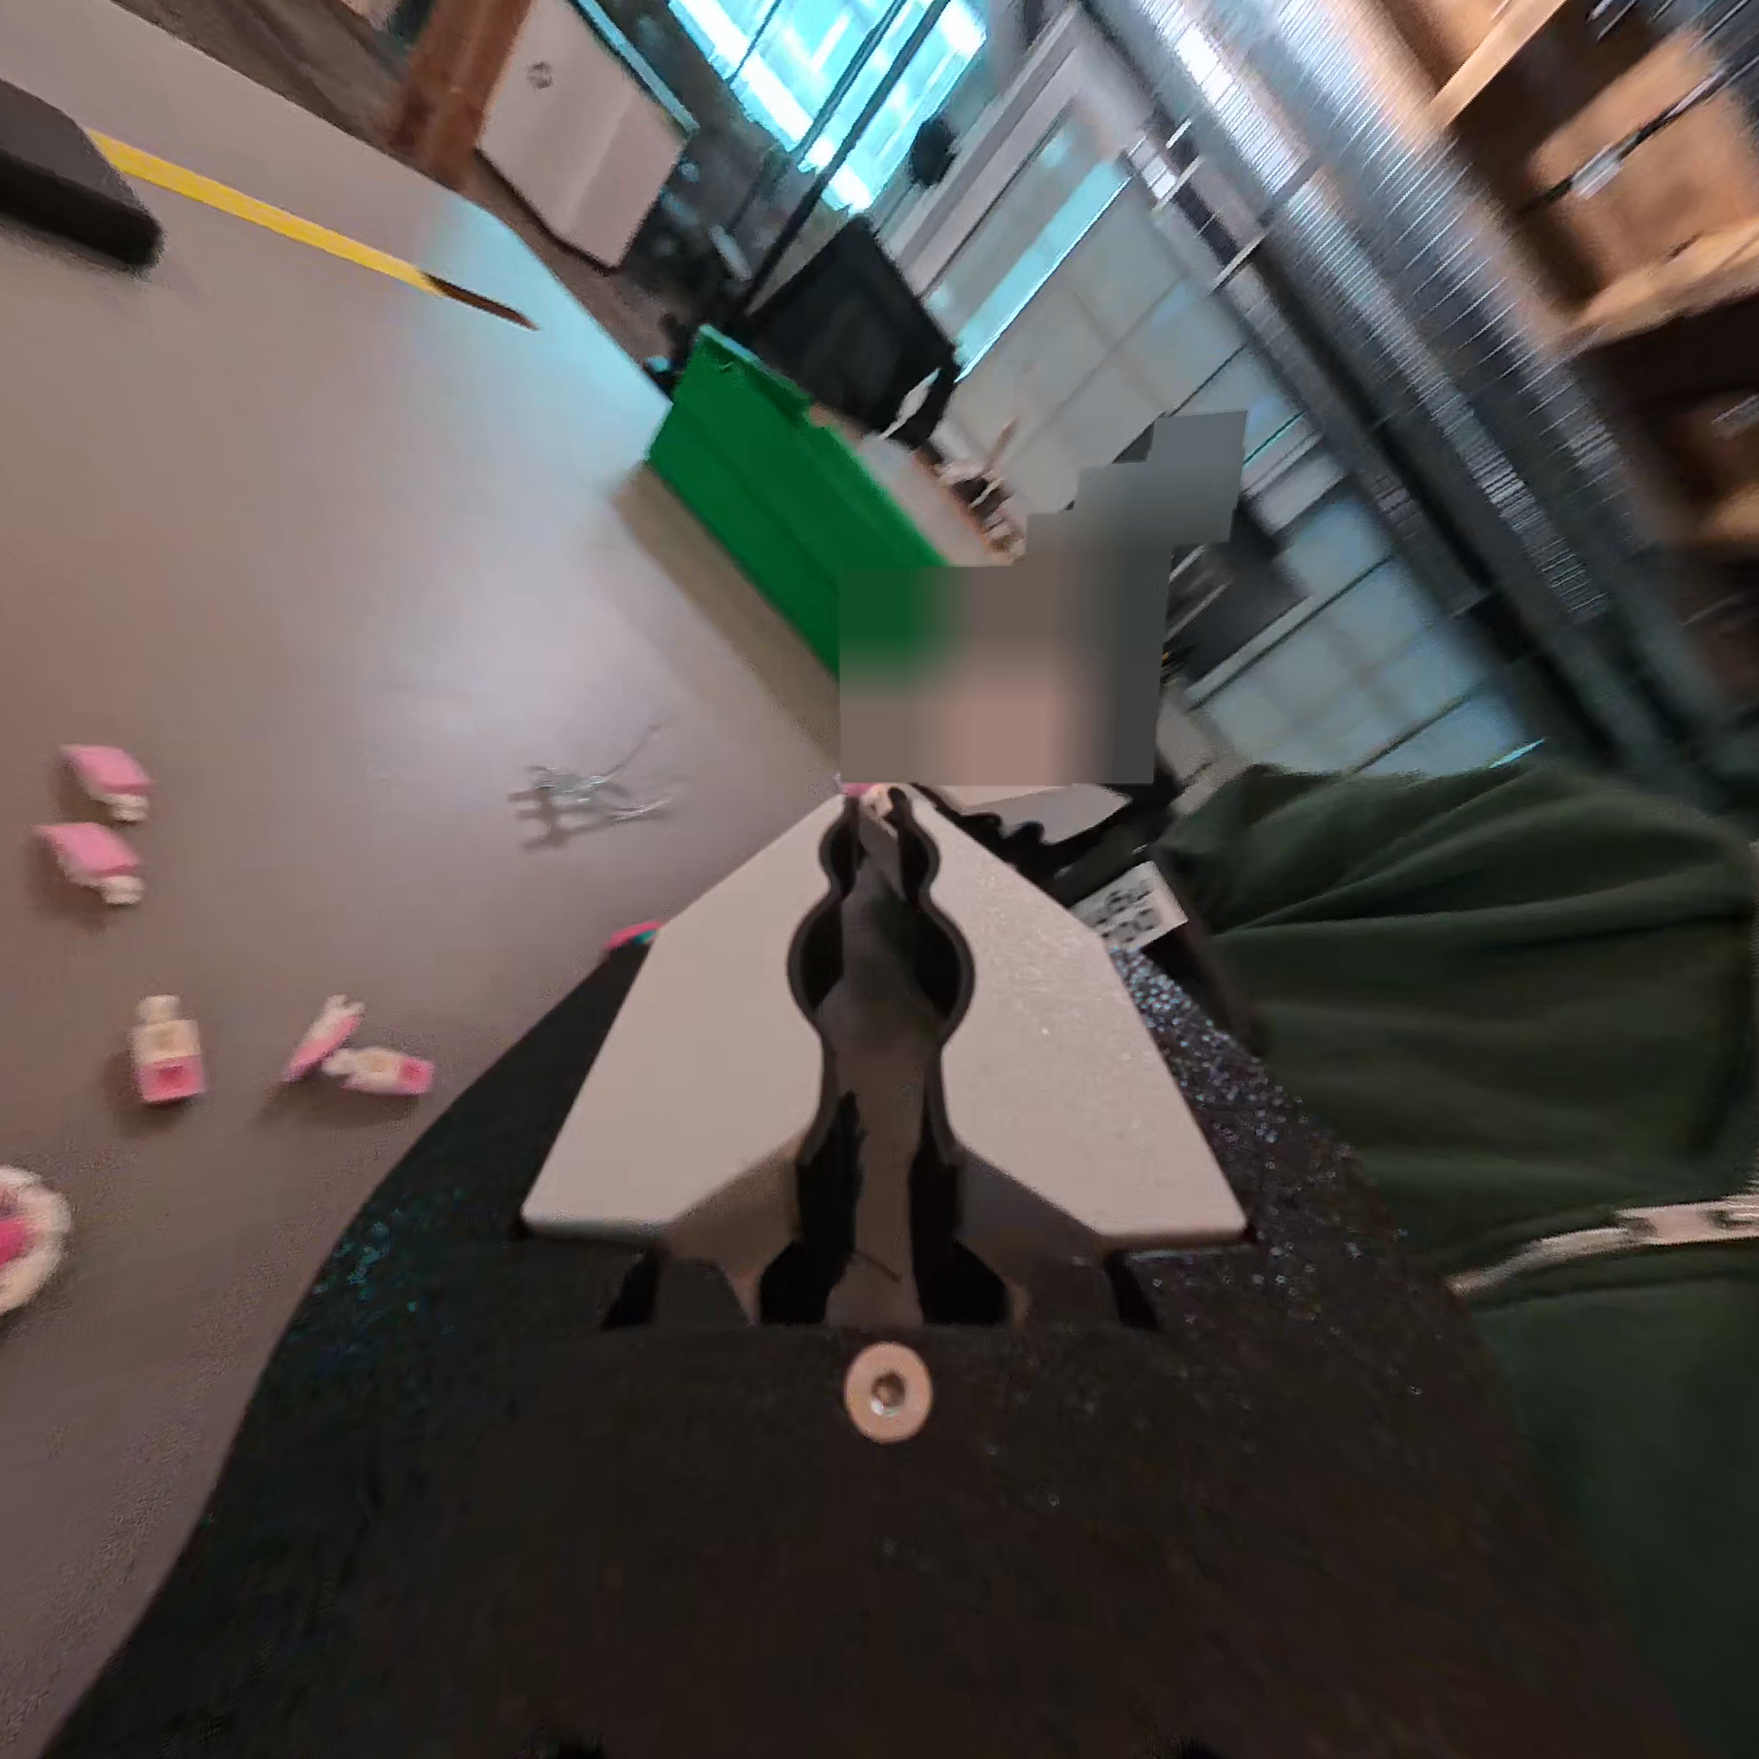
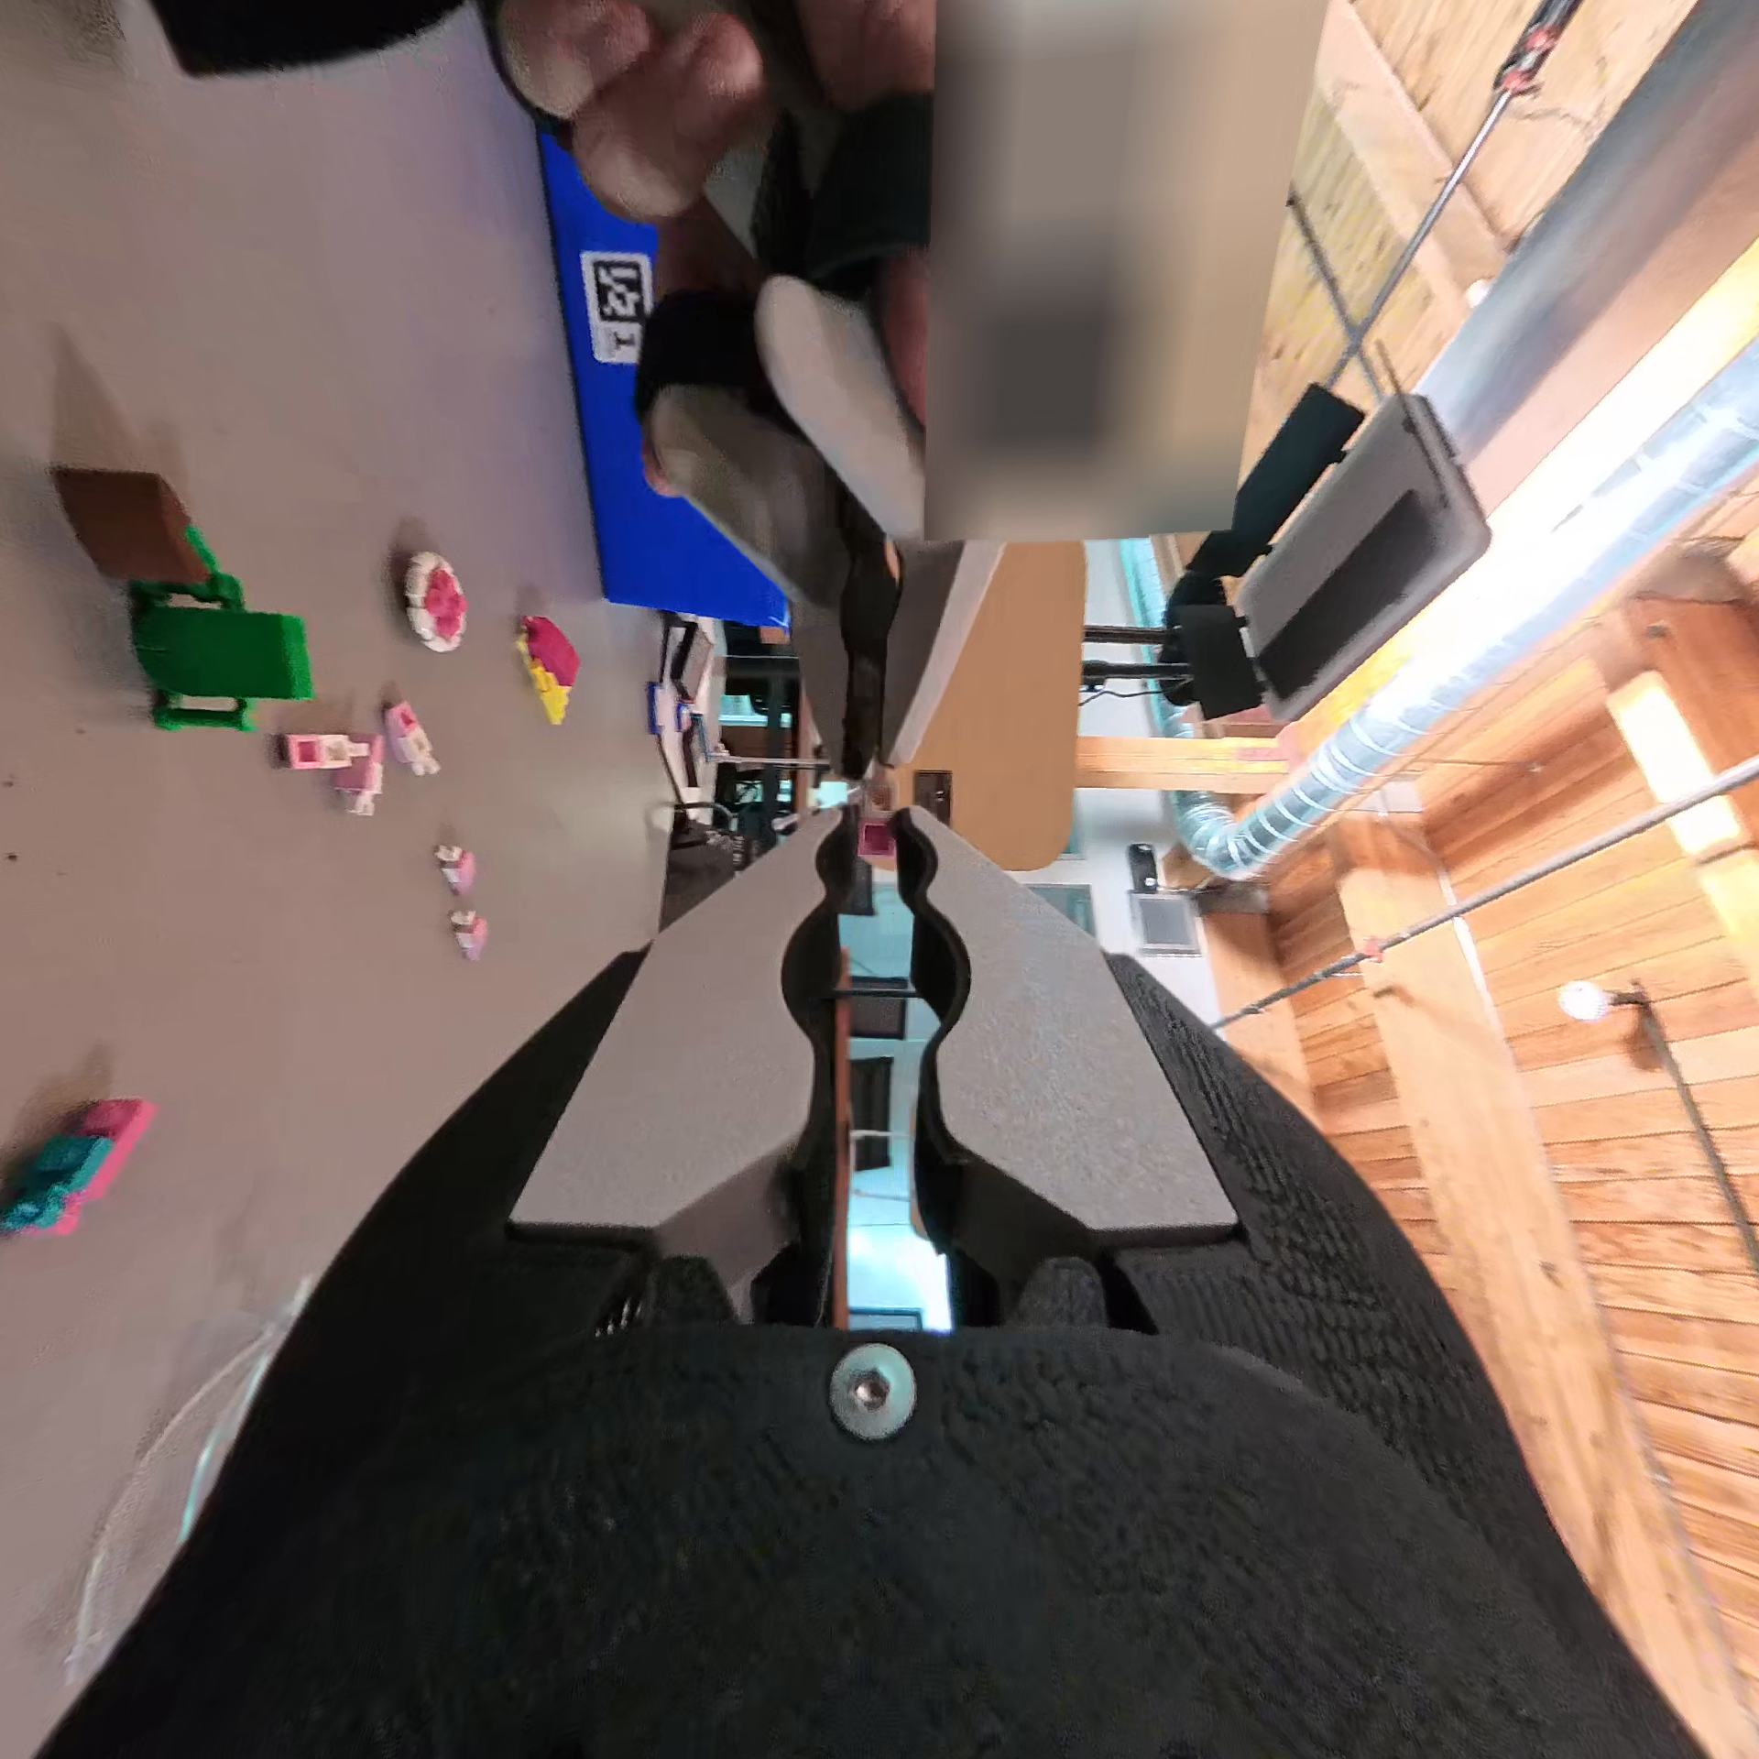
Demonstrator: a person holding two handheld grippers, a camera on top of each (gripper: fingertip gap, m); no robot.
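Observation:
My right gripper point(image 2: 871, 826) is shut on a small pink brick point(image 2: 874, 839), held in the air beyond the table edge. My left gripper point(image 1: 874, 809) points at it from the opposite side, jaws nearly together. In the right wrist view the left gripper point(image 2: 859, 767) comes down from the top, held by a hand point(image 2: 666, 105), and its tips pinch a small pale piece point(image 2: 881, 792) that sits against the pink brick. In the left wrist view only a pink speck point(image 1: 857, 788) shows at its tips, with the right gripper's fingers point(image 1: 1037, 814) just behind.
The grey table point(image 2: 238, 333) carries several small pink-and-white pieces point(image 2: 352, 752), a green chair-like build point(image 2: 219, 647), a brown block point(image 2: 128, 523), a round pink-and-white piece point(image 2: 438, 602), a magenta-yellow build point(image 2: 550, 666), a teal-pink build point(image 2: 71, 1175) and a blue board point(image 2: 647, 476). A green crate point(image 1: 761, 476) stands beyond.

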